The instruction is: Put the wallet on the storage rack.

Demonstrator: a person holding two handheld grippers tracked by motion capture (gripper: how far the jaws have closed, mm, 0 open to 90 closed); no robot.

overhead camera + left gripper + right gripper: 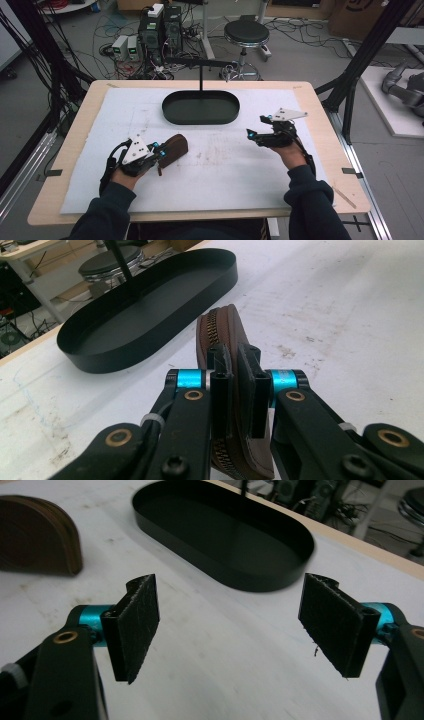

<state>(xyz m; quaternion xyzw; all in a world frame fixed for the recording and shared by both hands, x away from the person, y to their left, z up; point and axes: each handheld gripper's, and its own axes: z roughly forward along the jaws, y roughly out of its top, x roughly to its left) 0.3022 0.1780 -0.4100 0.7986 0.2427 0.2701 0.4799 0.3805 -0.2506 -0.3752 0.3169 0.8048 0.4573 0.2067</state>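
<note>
- Gripping the brown zippered pouch (226, 340) is the step in hand: the left tongs (239, 371) are clamped across its zipper edge, holding it on edge on the counter.
- In the high view the pouch (173, 147) sits at the left of the white mat (220, 170), in front of and to the left of the black oval tray (200, 107), apart from it.
- The right tongs (230, 625) stand wide apart with nothing between the pads, held over the bare mat near the tray's (225, 535) right end; the high view shows them (251, 134) well apart from the pouch.
- Next, by my judgement, the pouch gets carried forward and to the right into the tray, which calls for a lift high enough to clear the low rim, or the right tongs come across to take the zipper pull.
- The mat is scuffed and stained, laid over a pale wooden counter (320, 100).
- Beyond it lie a black round stool (246, 33), computer towers (161, 27) and tangled cables on a grey floor.
</note>
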